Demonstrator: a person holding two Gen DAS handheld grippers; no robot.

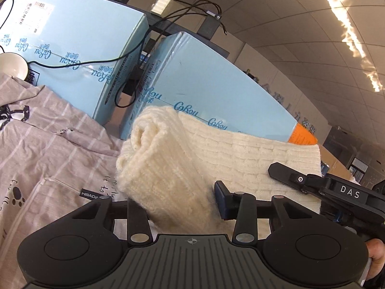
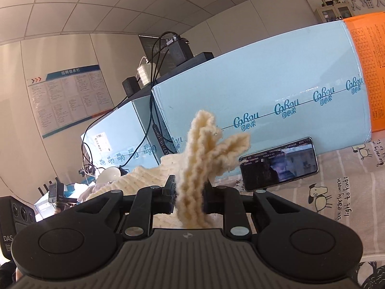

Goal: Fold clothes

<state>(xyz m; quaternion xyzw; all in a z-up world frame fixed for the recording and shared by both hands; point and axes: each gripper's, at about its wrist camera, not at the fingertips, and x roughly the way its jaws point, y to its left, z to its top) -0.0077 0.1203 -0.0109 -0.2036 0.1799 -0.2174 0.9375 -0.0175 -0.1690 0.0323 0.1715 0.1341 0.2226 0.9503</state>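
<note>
A cream knitted sweater [image 1: 216,154] is lifted off a grey striped bedsheet [image 1: 48,149]. In the left wrist view my left gripper [image 1: 176,204] is shut on a thick rolled fold of the sweater; the blue pad of its right finger [image 1: 220,200] presses the knit and the left finger is hidden behind the fabric. The right gripper [image 1: 312,185] shows at the right edge, at the sweater's far end. In the right wrist view my right gripper [image 2: 189,192] is shut on a bunched edge of the sweater [image 2: 204,149], which sticks up above the jaws.
Two light blue cartons [image 1: 79,55] [image 2: 264,96] stand behind the bed with black cables [image 1: 134,48] draped over them. A phone [image 2: 279,163] with a lit screen leans against the right carton. A white bowl [image 1: 13,65] sits at far left. Part of a hand [image 1: 375,252] shows.
</note>
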